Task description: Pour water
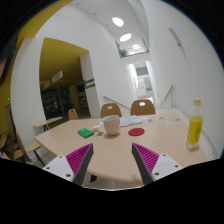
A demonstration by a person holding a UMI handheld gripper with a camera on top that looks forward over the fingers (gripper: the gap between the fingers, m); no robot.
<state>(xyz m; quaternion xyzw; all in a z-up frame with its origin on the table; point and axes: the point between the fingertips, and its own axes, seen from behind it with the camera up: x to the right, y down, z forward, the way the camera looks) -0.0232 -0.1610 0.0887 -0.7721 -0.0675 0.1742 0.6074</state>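
A white mug point(111, 125) stands on the light wooden table point(120, 150), beyond my fingers and a little left of the middle. A clear bottle point(195, 126) with a white cap and yellow liquid stands at the right side of the table, well beyond my right finger. My gripper point(113, 162) is open and empty, its magenta pads point(80, 158) spread wide over bare tabletop. Nothing stands between the fingers.
A red round coaster point(136, 130) lies right of the mug. A green flat object point(87, 132) lies left of it. Two wooden chairs point(143, 106) stand behind the table. Further tables and chairs stand at the left, below a yellow wall.
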